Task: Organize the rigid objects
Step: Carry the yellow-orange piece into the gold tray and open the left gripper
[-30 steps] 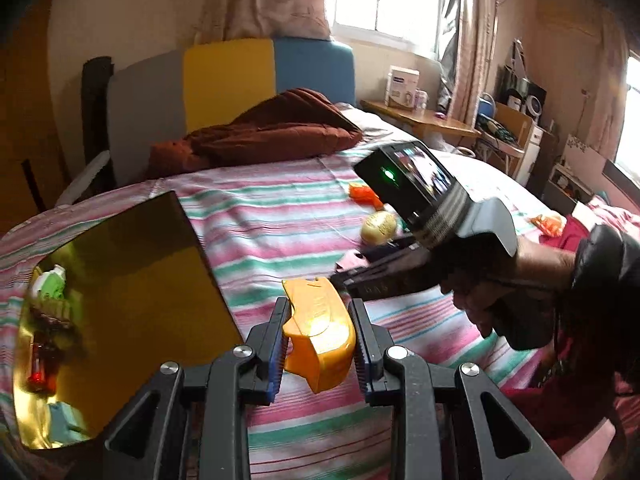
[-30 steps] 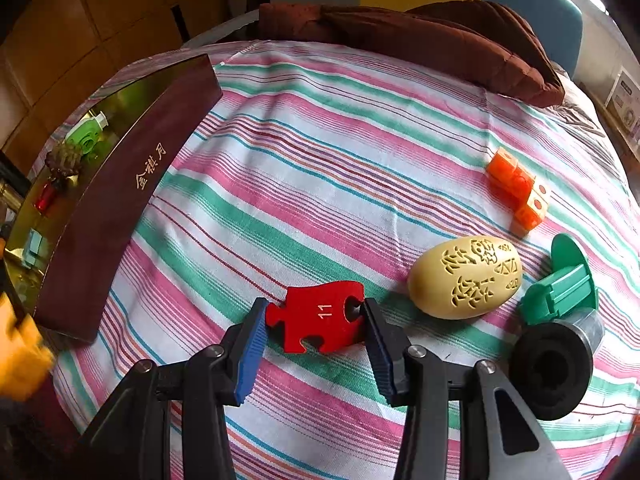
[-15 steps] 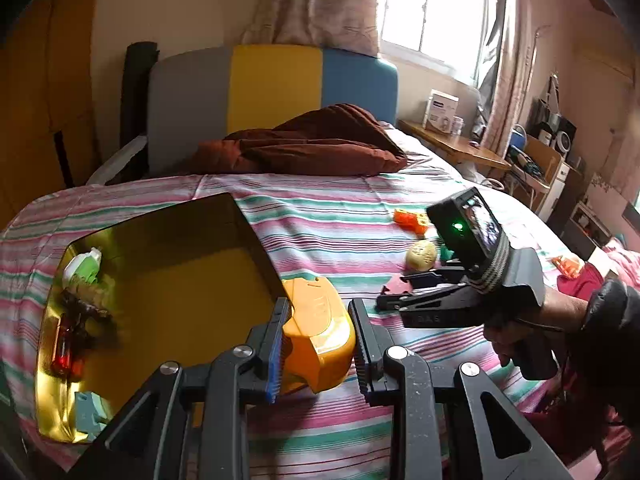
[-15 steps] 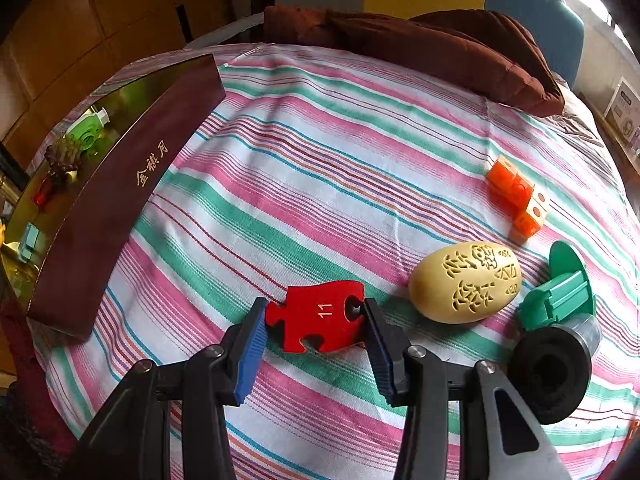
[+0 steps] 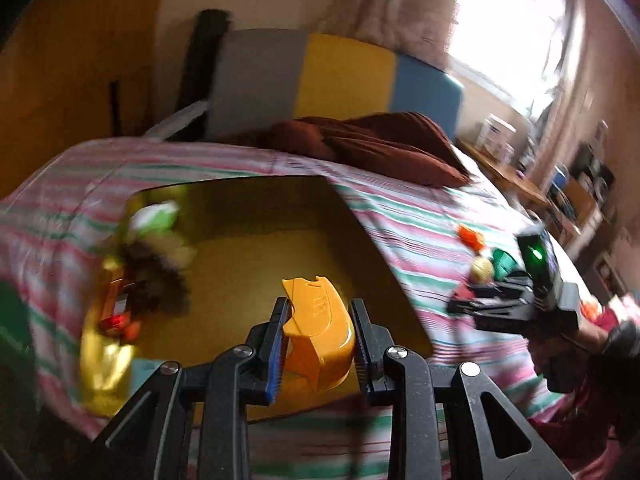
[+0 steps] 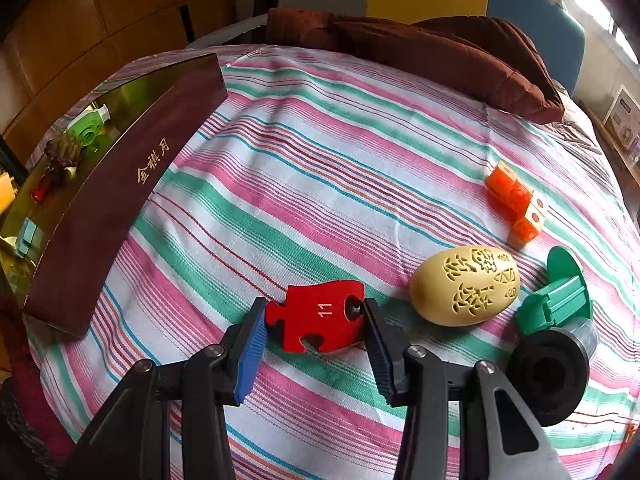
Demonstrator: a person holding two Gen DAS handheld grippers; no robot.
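My left gripper [image 5: 318, 340] is shut on an orange plastic piece [image 5: 316, 336] and holds it above the near side of the gold-lined box [image 5: 260, 216]. The box holds a green piece [image 5: 154, 216], a dark pinecone-like object [image 5: 154, 280] and a red item [image 5: 116, 320]. My right gripper [image 6: 312, 326] is shut on a red puzzle piece marked 11 [image 6: 316, 314], which rests on the striped bedspread [image 6: 320, 160]. The box also shows in the right wrist view [image 6: 120, 184], at the left.
On the bedspread to the right lie a yellow carved egg [image 6: 466, 290], orange cubes [image 6: 516, 202], a green plastic part [image 6: 560, 296] and a black cylinder [image 6: 548, 376]. A brown blanket [image 6: 420, 48] lies at the head of the bed. The other gripper shows in the left wrist view [image 5: 520, 304].
My left gripper has swung left with the orange piece, from over the bedspread to over the gold box. My right gripper has stayed still on the red puzzle piece.
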